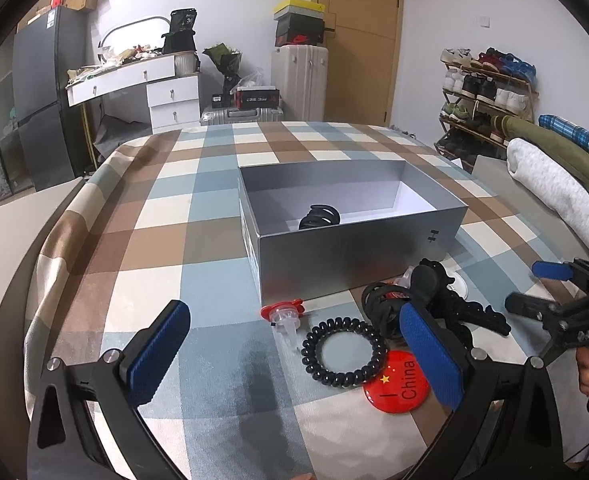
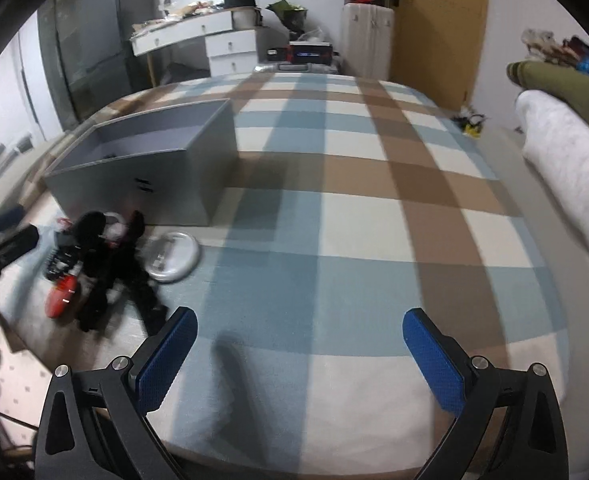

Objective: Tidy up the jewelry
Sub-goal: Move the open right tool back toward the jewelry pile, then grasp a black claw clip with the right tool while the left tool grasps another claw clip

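While both pairs of jaws stand wide apart with nothing between them, we judge the main risk to be a muddled pick. Our left gripper (image 1: 294,344) hangs over the near cloth, its right pad beside the black coil hair tie (image 1: 343,355), which overlaps the red China badge (image 1: 397,382); closing here could drag both. Just right of that lies a tangle of black clips and bands (image 1: 434,300), where one pinch might lift several pieces or snag. Our right gripper (image 2: 300,354) hovers over bare plaid cloth (image 2: 334,220), the pile to its left. Farther off sits the grey box (image 1: 346,248), one black piece (image 1: 320,216) already inside; its near wall could catch a low carry.
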Demonstrator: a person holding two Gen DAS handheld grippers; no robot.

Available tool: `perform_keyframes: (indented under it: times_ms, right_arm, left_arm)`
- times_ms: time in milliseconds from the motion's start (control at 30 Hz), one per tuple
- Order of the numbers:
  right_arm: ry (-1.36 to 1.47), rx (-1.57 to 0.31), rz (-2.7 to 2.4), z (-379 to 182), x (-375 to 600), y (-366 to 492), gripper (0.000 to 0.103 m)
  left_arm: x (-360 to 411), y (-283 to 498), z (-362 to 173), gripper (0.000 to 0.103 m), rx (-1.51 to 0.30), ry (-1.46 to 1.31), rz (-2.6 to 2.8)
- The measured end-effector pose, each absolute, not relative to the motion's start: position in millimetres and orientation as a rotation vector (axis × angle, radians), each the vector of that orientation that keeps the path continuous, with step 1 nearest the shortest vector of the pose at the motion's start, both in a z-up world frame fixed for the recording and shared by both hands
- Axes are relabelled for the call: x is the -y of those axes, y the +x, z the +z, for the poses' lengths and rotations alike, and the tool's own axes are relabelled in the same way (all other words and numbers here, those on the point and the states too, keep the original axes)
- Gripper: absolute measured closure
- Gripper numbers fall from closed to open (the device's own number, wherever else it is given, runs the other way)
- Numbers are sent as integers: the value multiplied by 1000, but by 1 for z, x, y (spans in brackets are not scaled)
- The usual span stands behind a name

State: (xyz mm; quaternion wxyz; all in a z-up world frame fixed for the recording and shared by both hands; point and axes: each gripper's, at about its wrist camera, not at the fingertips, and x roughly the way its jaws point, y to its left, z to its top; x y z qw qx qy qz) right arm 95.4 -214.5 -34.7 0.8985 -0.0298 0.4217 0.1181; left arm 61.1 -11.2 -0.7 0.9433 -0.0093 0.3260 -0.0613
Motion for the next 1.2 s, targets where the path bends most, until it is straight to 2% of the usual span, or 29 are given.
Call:
perform_keyframes:
  times_ms: [367,533,933,1000,1067,1133,1200]
  right_arm:
    - [-241,-876,279,-42,176,85,1]
    - [-166,-894,139,-44,199,97,0]
    - [-120,-843,277,-24,171,84,2]
    - [-94,-844,319,-20,167,82,8]
    - [-79,-862,374,-20,159,81,27]
    - [-81,-884,417,-24,150,82,42]
    - [-84,-899,440,-28,143,81,51]
  left_arm:
    - [9,60,-1,1,-664,-25,-139]
    - [4,64,-4,1,-680,-63,-130]
    - [4,63,-4,1,-677,-51,-125]
    - [3,63,-4,1,-679,-59,-129]
    - [2,63,-4,1,-678,-67,-129]
    - [0,62,-4,1,-682,-76,-129]
    - [-1,62,-3,1,-678,-87,-131]
